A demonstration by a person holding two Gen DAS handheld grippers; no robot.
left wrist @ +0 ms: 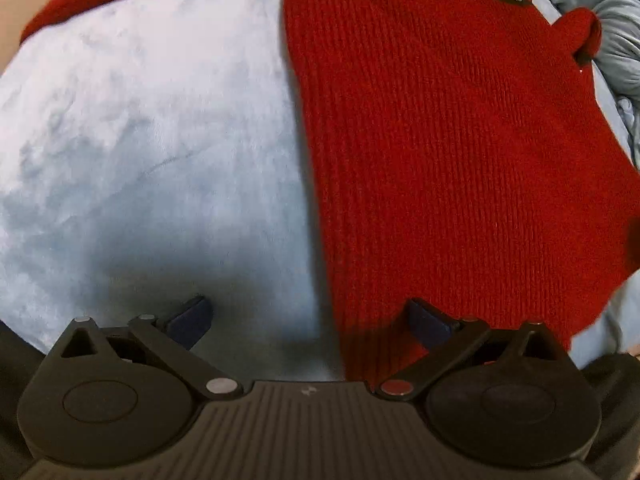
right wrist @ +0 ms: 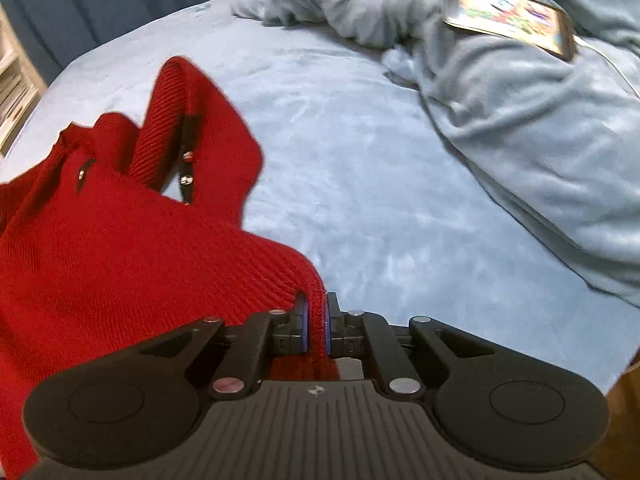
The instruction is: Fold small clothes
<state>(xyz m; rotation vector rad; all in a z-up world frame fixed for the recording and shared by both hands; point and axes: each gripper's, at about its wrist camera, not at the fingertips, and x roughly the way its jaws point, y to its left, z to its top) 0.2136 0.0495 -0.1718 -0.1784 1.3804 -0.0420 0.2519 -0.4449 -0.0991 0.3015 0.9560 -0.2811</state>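
Pale blue plush sheet [right wrist: 360,184] over a bed, rumpled blue blanket [right wrist: 520,112] heaped at the far side. On the blanket lies a flat glossy item [right wrist: 508,16], blurred, can't make out what it is. Red knit garment [left wrist: 440,140] spread on the sheet, cut off by the frame in both views. Left gripper [left wrist: 308,320] jaws wide apart, nothing between, one finger over the knit edge. Right gripper [right wrist: 316,320] clamped on a fold of the red knit.
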